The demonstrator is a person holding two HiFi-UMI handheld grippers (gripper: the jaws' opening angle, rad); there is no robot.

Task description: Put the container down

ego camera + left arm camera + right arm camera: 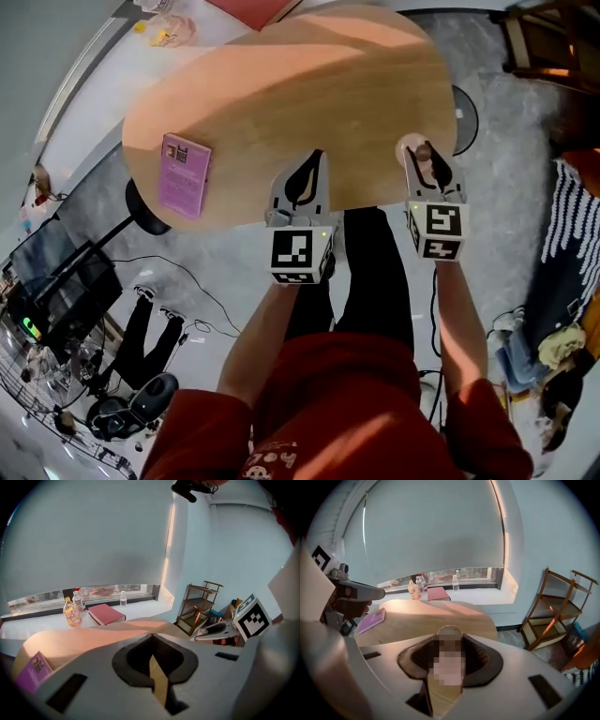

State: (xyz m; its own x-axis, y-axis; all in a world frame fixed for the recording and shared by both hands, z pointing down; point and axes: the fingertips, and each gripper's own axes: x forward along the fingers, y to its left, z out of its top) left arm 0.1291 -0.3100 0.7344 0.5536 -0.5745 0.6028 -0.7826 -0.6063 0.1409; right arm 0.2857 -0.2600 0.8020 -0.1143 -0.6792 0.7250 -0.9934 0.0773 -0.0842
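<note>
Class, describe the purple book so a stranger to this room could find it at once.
Start at the oval wooden table by the window. Near its left edge in the head view lies a thin purple book, flat and alone. The red book sits on the windowsill beside bottles.

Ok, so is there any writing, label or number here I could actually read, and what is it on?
Nothing reads clearly.
Purple book: white print on the cover, too small to read.
Bottle with yellow label: print blurred.
Red shirt: pale letters at the picture's bottom edge, cut off, unreadable.
Marker cubes: black-and-white square patterns, no words.
</note>
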